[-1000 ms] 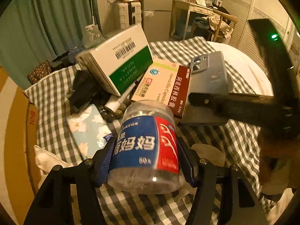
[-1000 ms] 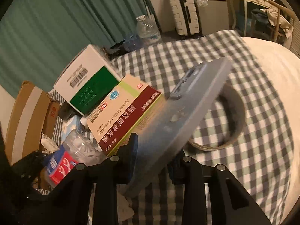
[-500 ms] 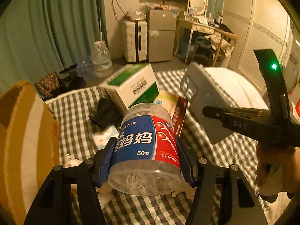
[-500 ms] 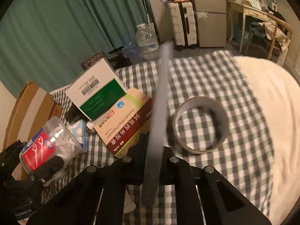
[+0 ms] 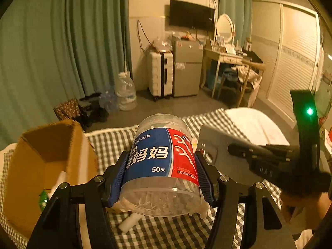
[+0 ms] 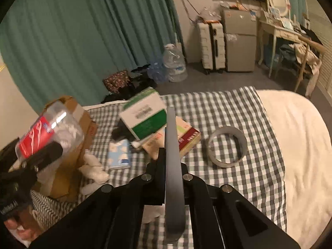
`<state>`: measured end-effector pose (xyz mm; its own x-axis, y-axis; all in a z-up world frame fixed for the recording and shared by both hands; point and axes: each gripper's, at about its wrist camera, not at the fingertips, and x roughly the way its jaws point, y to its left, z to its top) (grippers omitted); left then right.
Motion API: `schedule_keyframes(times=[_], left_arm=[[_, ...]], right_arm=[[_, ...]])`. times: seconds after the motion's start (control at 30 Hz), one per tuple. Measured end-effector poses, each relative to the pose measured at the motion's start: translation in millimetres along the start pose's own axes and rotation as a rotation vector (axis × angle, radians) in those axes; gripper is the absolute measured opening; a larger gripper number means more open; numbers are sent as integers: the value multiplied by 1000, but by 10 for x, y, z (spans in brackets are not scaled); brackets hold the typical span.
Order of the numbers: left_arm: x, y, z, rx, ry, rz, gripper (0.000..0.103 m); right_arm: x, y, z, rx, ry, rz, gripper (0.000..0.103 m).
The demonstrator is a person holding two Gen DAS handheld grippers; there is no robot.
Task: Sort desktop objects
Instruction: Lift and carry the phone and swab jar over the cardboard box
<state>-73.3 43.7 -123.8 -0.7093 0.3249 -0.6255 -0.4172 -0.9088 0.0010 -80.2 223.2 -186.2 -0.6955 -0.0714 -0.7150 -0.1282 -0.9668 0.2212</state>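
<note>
Your left gripper (image 5: 160,174) was clamped on a clear plastic jar of floss picks (image 5: 160,166) with a blue and red label, its blue pads (image 5: 120,178) pressed against both sides, and the jar hung in the air above the checked cloth (image 5: 166,232), clear of it. To the jar's left stood an open cardboard box (image 5: 47,159), its flap raised. Your right gripper (image 6: 173,161) was closed tight on a grey phone (image 6: 173,166), gripping it by its flat faces so that the right wrist view saw only its thin edge, running up the middle of the picture; in the left wrist view the same phone (image 5: 215,145) showed its back, held up just to the right of the jar. Below the phone, on the cloth, lay a white and green carton (image 6: 146,116) resting on a red and cream medicine box (image 6: 184,139), a pale blue tissue pack (image 6: 119,154) to their left, crumpled white tissue (image 6: 93,169) beside the cardboard box, and a roll of tape (image 6: 227,149) lying flat on the right, apart from the rest.
</note>
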Motion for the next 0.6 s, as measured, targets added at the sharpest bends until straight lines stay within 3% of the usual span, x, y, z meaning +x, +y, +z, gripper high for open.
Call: schedule_keyframes(times=[0.27,0.6], left_arm=[[-407,161,119,-29,-83,36,63],[-672,432,235,-62,-131,91,63]], right_arm=[[-330,313,-6,-32,-73,34,1],[-704,664,246,-74,-186,45,1]])
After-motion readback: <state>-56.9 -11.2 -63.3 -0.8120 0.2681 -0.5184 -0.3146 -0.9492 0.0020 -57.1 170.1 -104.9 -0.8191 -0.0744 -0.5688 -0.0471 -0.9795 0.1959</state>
